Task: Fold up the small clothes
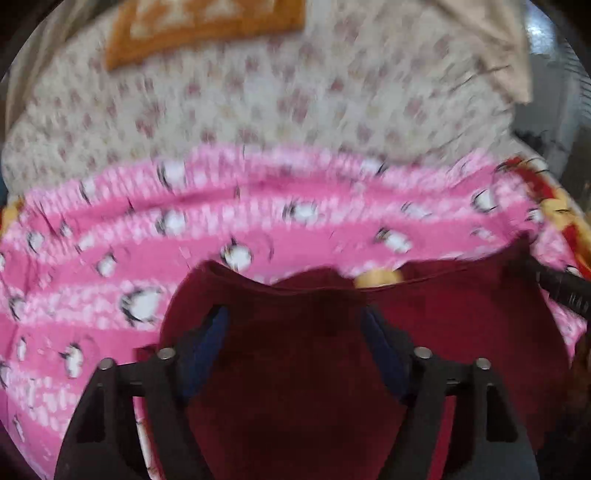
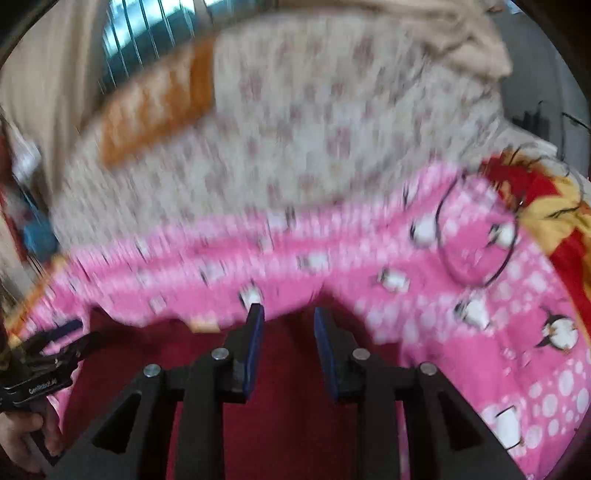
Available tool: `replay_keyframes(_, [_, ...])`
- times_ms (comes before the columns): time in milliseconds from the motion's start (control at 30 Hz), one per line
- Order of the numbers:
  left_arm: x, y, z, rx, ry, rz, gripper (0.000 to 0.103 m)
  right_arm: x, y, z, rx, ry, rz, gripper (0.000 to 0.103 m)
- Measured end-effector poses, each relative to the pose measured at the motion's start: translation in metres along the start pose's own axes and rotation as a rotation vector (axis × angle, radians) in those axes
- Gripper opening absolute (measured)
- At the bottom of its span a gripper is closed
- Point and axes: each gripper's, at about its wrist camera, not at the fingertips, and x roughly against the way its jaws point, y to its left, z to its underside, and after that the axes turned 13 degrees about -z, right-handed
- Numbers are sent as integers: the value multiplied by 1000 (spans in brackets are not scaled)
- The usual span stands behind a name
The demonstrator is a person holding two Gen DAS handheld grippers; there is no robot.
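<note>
A bed covered by a cream floral sheet (image 1: 295, 92) fills the far part of both views, blurred by motion. An orange patterned cloth (image 1: 199, 33) lies on it at the far side. Nearer, a pink blanket (image 1: 110, 266) printed with penguins and white dots spreads across the bed, and a red and yellow cloth (image 2: 546, 206) shows at its right edge. A thin dark cable (image 2: 476, 236) loops over the pink blanket on the right.

The dark red garment (image 1: 461, 317) lies on the pink blanket at the near edge, under both grippers. A small pale patch (image 1: 376, 277) shows at its far hem.

The left gripper (image 1: 295, 321) has its blue-padded fingers set moderately wide, with the garment below and between them; the pads do not press on it. The right gripper (image 2: 289, 317) has its fingers narrower, still parted, with only the red cloth seen through the gap. In the right wrist view a hand (image 2: 22, 439) grips the left tool's handle at the lower left.
</note>
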Motion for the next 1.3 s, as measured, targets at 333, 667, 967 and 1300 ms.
replay_keyframes(333, [-64, 12, 3, 41, 76, -63, 47, -59, -31, -13, 18, 134, 32, 34])
replay_keyframes(667, [-45, 21, 4, 98, 34, 41, 47, -30, -7, -15, 83, 16, -1, 46])
replay_keyframes(967, [21, 20, 8, 123, -205, 35, 47, 26, 40, 25, 229, -111, -20, 55])
replay_keyframes(1300, [-7, -25, 37, -27, 24, 155, 51, -14, 41, 54, 227, 103, 14, 88])
